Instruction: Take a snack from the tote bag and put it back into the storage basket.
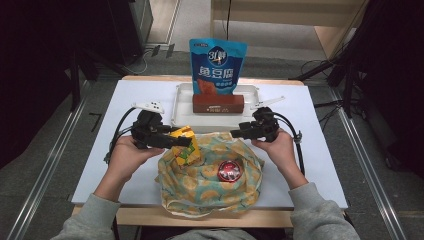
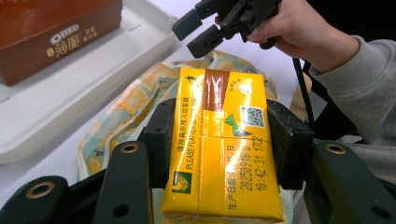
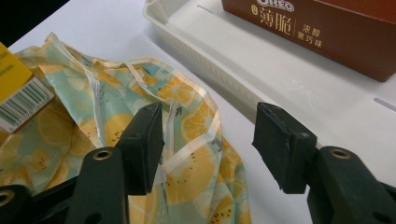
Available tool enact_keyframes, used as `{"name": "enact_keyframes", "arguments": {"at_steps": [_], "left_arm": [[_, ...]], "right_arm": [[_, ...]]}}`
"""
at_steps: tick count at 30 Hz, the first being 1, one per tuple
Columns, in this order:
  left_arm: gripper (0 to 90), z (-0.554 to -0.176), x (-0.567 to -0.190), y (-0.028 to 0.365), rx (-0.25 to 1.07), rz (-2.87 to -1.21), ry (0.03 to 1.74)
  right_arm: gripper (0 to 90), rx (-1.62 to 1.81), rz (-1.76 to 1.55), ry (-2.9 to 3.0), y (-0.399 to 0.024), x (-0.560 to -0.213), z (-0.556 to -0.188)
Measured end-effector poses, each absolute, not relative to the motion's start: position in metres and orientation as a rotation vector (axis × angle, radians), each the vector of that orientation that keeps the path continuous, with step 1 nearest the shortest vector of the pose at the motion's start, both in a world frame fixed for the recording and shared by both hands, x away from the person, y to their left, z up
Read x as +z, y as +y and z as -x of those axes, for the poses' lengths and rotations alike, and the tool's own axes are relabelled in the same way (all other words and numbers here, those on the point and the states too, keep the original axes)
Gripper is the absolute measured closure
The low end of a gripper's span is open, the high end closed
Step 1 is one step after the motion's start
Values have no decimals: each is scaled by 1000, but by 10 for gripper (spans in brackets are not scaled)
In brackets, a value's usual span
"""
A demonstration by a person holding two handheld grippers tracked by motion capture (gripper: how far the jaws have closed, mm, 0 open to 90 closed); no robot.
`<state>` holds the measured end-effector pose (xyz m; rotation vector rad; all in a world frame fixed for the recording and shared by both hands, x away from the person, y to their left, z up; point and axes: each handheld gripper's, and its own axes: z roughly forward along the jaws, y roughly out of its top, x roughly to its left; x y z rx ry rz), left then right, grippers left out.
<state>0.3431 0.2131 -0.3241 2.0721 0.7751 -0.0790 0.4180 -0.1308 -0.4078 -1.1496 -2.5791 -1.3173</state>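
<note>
My left gripper [image 1: 181,141] is shut on a yellow drink carton [image 1: 185,147], held just above a lemon-print bag [image 1: 210,175] at the table's front. In the left gripper view both pads press the sides of the carton [image 2: 222,144], and the left gripper [image 2: 219,140] points towards the other hand. My right gripper [image 1: 237,132] is open above the bag's right rim; its jaws [image 3: 208,144] stand apart over a fold of the bag [image 3: 187,140], gripping nothing. A red round tin [image 1: 229,171] lies in the bag.
A white tray [image 1: 182,107] at the table's middle back holds a brown Oreo box [image 1: 218,103]. A blue snack pouch [image 1: 217,65] stands upright at the tray's far side. White tabletop [image 1: 320,150] stretches to both sides.
</note>
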Motion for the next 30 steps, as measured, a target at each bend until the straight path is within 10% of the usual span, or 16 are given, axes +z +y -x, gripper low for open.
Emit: {"name": "enact_keyframes", "arguments": {"at_steps": [30], "left_arm": [[514, -375, -297, 236, 26, -2032, 803]], "right_arm": [[443, -1347, 1133, -2584, -134, -403, -408]]}}
